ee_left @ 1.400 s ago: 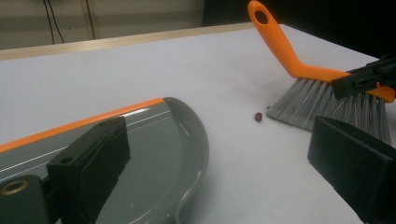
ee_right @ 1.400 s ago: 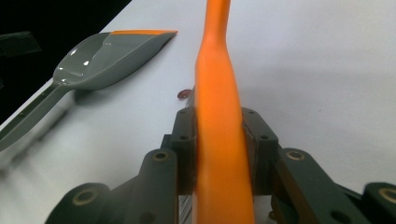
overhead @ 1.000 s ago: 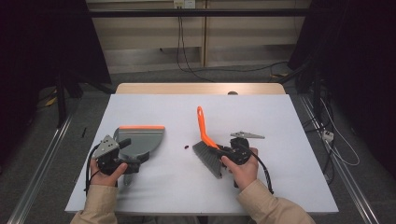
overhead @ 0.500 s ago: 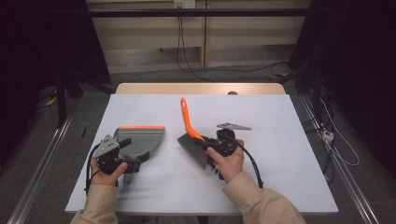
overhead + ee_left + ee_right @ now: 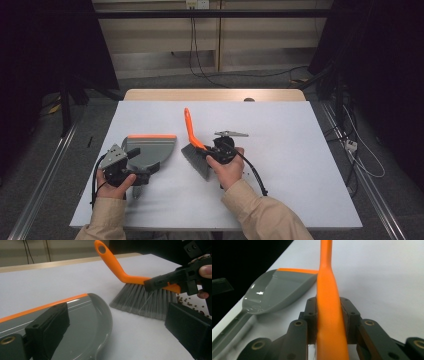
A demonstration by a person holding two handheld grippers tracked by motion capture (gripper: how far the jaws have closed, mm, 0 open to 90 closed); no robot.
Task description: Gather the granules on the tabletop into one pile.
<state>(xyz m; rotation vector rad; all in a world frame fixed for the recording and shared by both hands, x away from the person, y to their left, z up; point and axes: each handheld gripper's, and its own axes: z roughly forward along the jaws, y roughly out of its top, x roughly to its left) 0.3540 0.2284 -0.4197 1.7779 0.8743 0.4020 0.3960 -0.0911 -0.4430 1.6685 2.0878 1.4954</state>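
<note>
A grey dustpan (image 5: 150,149) with an orange front lip lies at the left of the white table (image 5: 300,170). My left gripper (image 5: 121,167) rests over its rear; in the left gripper view the jaws stand wide apart, one over the dustpan (image 5: 80,322), the other off to its side. My right gripper (image 5: 216,151) is shut on the orange handle of a hand brush (image 5: 192,135), whose grey bristles (image 5: 196,161) touch the table just right of the pan. The right gripper view shows both pads clamped on the brush (image 5: 329,315), with the dustpan (image 5: 279,291) beyond. Small brown crumbs (image 5: 188,302) lie behind the bristles (image 5: 142,300).
A tan table edge (image 5: 215,94) borders the far side. Cables run across the floor behind and to the right. Metal rails (image 5: 45,180) flank the table on the floor. Bare white tabletop stretches right of my right hand.
My right gripper has carried the brush leftward across the table, close to the dustpan's open side. The left gripper and dustpan have stayed put.
</note>
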